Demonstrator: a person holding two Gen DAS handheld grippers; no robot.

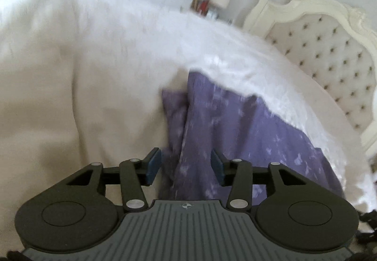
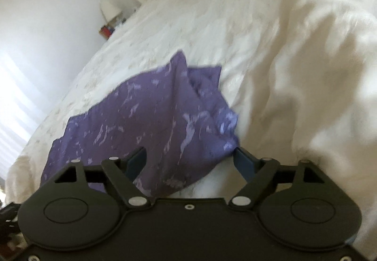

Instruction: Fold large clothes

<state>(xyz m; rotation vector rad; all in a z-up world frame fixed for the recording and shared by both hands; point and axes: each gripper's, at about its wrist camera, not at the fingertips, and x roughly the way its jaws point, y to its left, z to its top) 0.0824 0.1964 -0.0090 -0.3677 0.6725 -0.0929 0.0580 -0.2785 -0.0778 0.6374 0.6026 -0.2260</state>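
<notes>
Basically both grippers, left [image 1: 186, 164] and right [image 2: 189, 161], gape and grip nothing; purple garment [image 2: 150, 119] lies bunched on the bed [image 2: 259, 37]. Risk: loose folds slump, grabbing a stray layer wrecks the fold.

Bright soft daylight, motion blur, fisheye-warped dark corners.

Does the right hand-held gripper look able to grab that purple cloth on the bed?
Probably yes. The right hand-held gripper stands open, with the purple cloth lying directly ahead on the white bedspread, and nothing visible blocks it.
</notes>
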